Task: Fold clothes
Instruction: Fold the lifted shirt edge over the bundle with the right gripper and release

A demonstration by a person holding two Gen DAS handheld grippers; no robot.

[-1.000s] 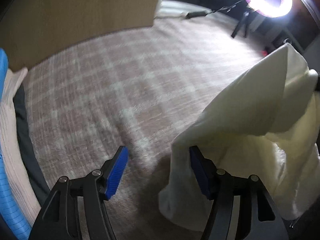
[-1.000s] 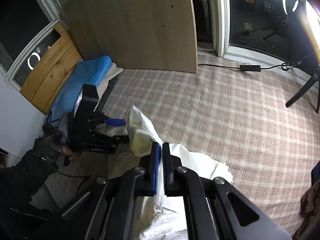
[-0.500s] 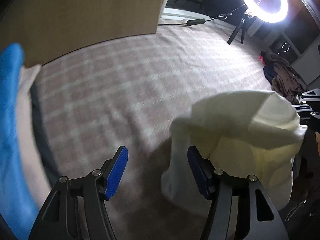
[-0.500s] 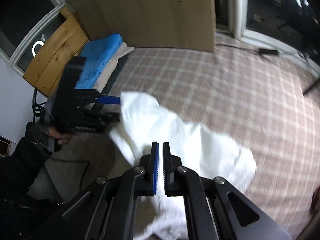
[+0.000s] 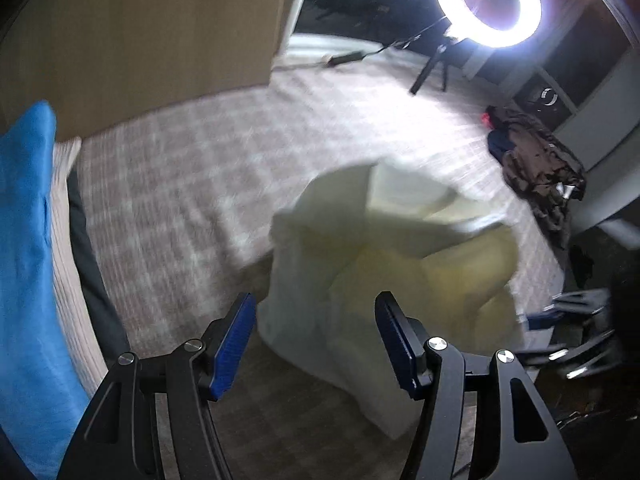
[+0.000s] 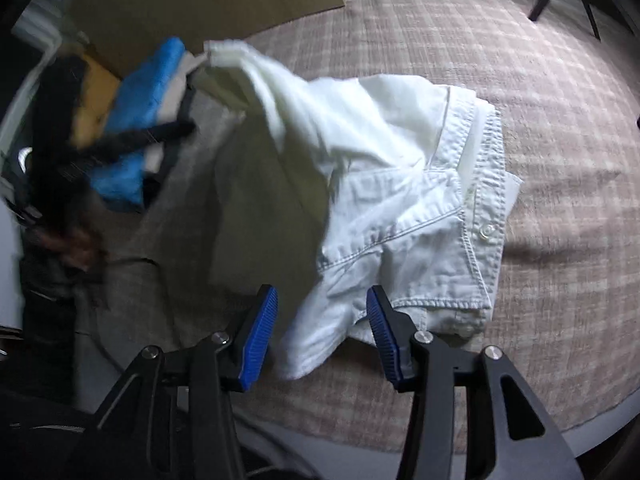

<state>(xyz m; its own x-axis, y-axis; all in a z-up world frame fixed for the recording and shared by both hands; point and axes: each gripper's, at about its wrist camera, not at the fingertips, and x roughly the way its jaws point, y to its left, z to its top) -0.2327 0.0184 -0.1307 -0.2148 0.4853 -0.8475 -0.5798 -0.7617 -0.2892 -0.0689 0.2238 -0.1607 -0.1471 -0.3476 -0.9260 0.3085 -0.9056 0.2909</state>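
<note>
Right gripper (image 6: pixel 318 334) jaws opening, letting go of white shirt (image 6: pixel 400 184) hem between them; shirt heaps on rug (image 6: pixel 540 80) toward 12 o'clock. Left gripper (image 5: pixel 316 340) wide, empty, shirt at 1 o'clock; right is nearer.

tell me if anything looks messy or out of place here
The white shirt is a rumpled heap on the checked rug, one end flung up, not folded flat. A dark clothes pile lies crumpled near the ring light.
</note>
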